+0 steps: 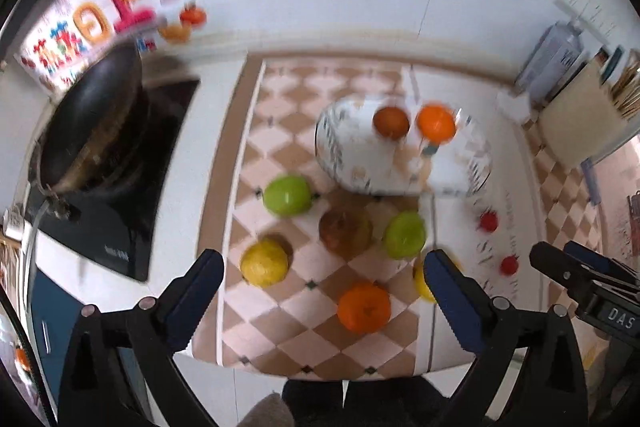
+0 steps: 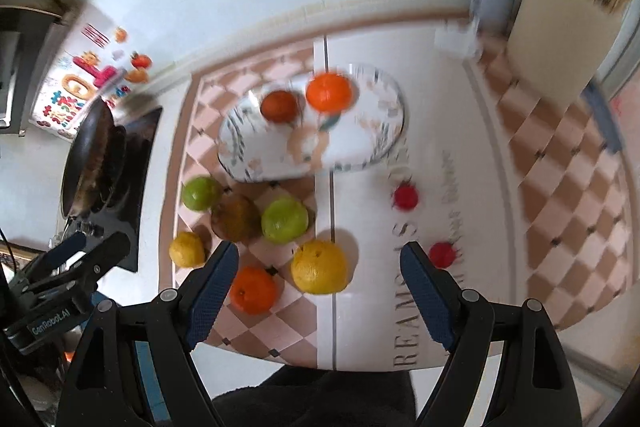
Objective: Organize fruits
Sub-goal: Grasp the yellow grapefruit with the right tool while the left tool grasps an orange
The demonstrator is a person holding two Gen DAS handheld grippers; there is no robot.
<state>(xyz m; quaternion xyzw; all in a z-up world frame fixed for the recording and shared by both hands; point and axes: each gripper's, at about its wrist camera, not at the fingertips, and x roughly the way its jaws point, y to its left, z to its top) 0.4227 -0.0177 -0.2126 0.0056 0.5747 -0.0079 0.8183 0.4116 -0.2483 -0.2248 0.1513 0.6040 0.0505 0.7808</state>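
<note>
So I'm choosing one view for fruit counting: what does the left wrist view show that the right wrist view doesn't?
Only the left view: the right gripper at its right edge, and its own open left gripper.
Only the right view: the left gripper at its left edge, and the large yellow fruit unobstructed; in the left view a finger hides most of it.
Both: the plate with two fruits, two green fruits, the brown fruit, the loose orange, two small red fruits and the pan.
</note>
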